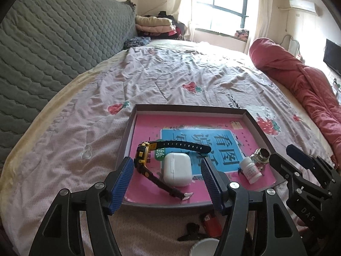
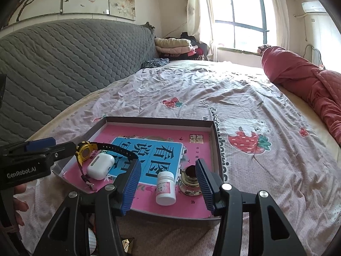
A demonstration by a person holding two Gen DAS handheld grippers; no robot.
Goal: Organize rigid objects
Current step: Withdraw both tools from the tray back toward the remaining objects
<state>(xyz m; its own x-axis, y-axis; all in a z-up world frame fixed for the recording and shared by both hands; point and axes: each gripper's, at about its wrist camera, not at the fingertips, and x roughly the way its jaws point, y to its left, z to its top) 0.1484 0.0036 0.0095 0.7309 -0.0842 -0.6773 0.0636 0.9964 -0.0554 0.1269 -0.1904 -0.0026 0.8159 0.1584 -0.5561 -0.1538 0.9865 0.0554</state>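
Note:
A shallow box tray (image 1: 189, 107) (image 2: 215, 140) with a pink book as its floor lies on the bed. In it are a black and yellow watch (image 1: 143, 152) (image 2: 83, 151), a white earbud case (image 1: 176, 168) (image 2: 99, 165), a white pill bottle (image 1: 249, 170) (image 2: 165, 188) and a small glass ink bottle (image 1: 260, 156) (image 2: 189, 180). My left gripper (image 1: 167, 166) is open just above the case and watch. My right gripper (image 2: 168, 173) (image 1: 285, 155) is open around the pill bottle and ink bottle, holding nothing.
A red lighter (image 1: 210, 220), a black clip (image 1: 189, 231) and a white round thing (image 1: 204, 246) lie on the sheet before the tray's near edge. A grey quilted headboard (image 1: 53, 49) stands left. A red quilt roll (image 1: 298, 79) lies right.

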